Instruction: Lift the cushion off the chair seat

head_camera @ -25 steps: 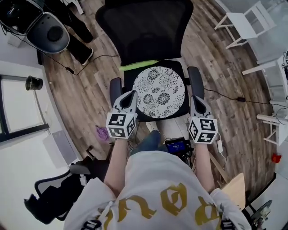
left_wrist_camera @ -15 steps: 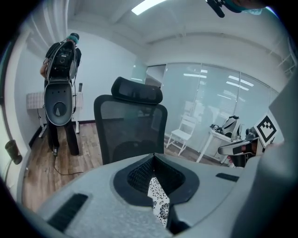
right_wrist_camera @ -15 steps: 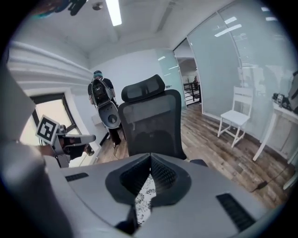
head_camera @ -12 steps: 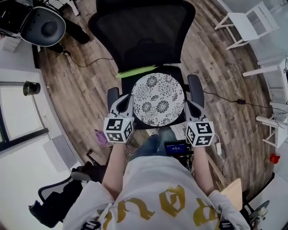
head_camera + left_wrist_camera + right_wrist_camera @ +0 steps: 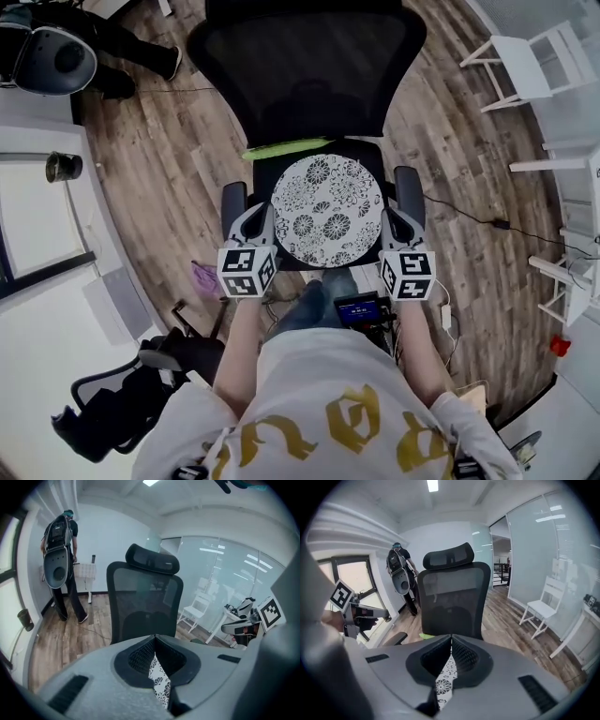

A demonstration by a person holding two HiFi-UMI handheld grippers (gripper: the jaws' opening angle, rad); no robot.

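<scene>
Head view: my left gripper (image 5: pixel 260 213) and right gripper (image 5: pixel 393 218) have dropped in beside the round floral cushion (image 5: pixel 327 210), one each side. It lies flat on the chair seat (image 5: pixel 375 150); lift not begun.
Left gripper view: jaws clenched, empty; only a strip of cushion shows under the tips.
Right gripper view: same, clenched on nothing. My own body hides the cushion's edge.

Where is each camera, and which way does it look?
Head view: on the person's head, facing steeply down at the floral cushion on the office chair; shows shirt, forearms, left gripper, right gripper.
Left gripper view: on the left gripper, facing along its shut jaws at the backrest; right gripper shows at right.
Right gripper view: on the right gripper, facing the same backrest; left gripper shows at left.
Shared: both gripper views show the backrest, a cushion sliver, and a standing person behind.
</scene>
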